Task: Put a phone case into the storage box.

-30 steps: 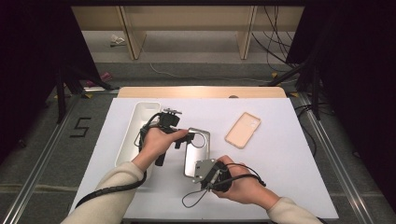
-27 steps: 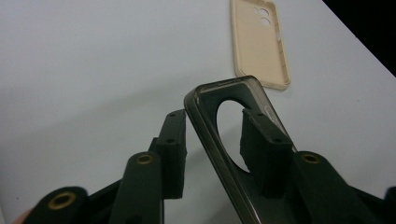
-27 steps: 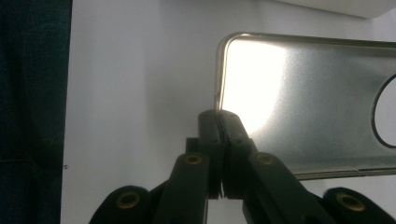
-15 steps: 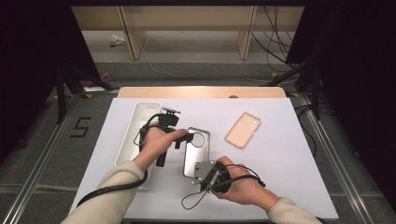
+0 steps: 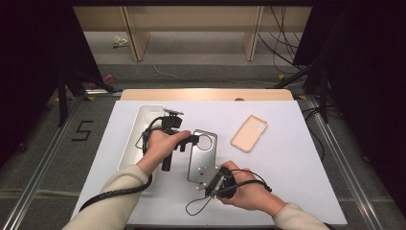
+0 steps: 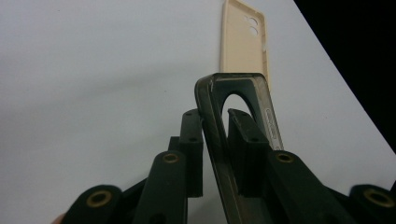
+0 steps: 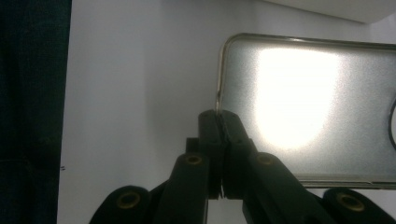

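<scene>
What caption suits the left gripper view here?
Left gripper fingers closing on the rim of a smoky translucent phone case, with a beige phone case lying beyond on the white table.

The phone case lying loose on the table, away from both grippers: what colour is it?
The loose phone case is pale peach-beige; the high view shows it best.

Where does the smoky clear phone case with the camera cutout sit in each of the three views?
High view: smoky clear phone case lies mid-table between both hands.
Left gripper view: its cutout end stands edge-on in the centre, pinched by the claw.
Right gripper view: its flat back fills the right half.
Shared landmark: white table, seen in all three.
</scene>
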